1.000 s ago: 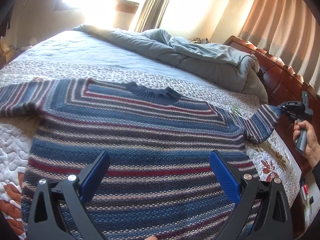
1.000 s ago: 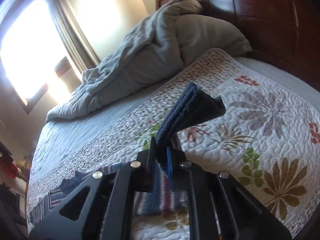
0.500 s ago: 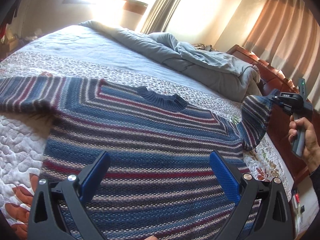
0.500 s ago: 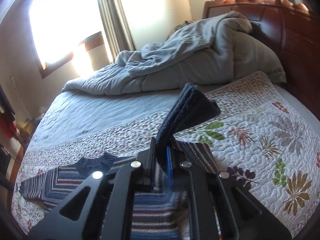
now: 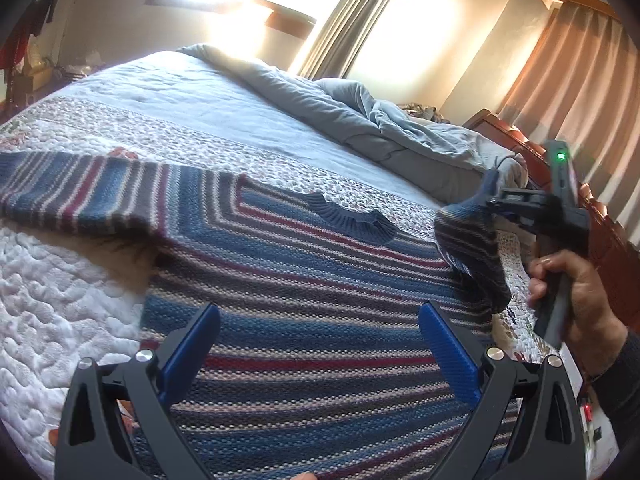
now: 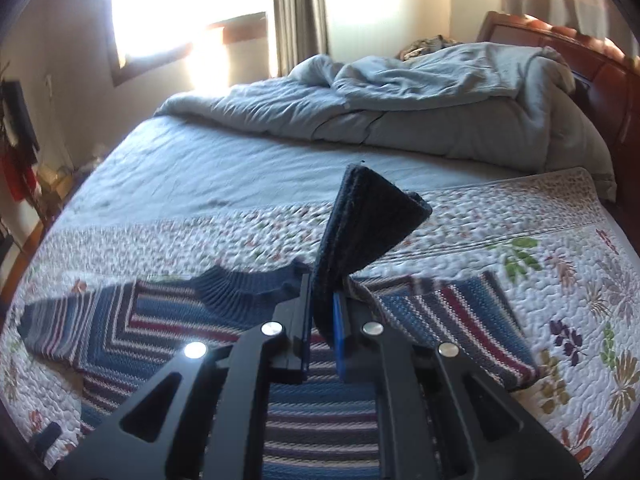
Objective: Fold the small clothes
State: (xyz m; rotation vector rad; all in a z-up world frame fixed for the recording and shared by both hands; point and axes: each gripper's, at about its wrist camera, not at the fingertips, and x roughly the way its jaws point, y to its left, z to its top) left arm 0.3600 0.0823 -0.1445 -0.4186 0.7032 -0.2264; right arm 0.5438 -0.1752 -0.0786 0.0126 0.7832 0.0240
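A striped blue, red and grey knitted sweater (image 5: 304, 292) lies front up on the quilted bed, its navy collar (image 5: 352, 216) pointing away from me. My left gripper (image 5: 316, 344) hovers open over the sweater's lower body, nothing between its blue pads. My right gripper (image 6: 323, 320) is shut on the navy cuff (image 6: 368, 220) of the sweater's right sleeve (image 5: 472, 256), lifted off the quilt and carried in over the sweater body (image 6: 320, 412). In the left wrist view a hand (image 5: 576, 296) holds that right gripper (image 5: 496, 204). The left sleeve (image 5: 72, 196) lies stretched out flat.
A crumpled grey duvet (image 6: 400, 100) is piled at the far side of the bed by the wooden headboard (image 6: 600, 68). The floral quilt (image 6: 580, 280) covers the near half of the bed. Curtains (image 5: 580, 80) and a bright window (image 6: 180, 0) stand behind.
My right gripper has carried the sleeve cuff from the bed's right edge inward over the sweater body, folding the sleeve. The left gripper drifted slightly, still open over the hem.
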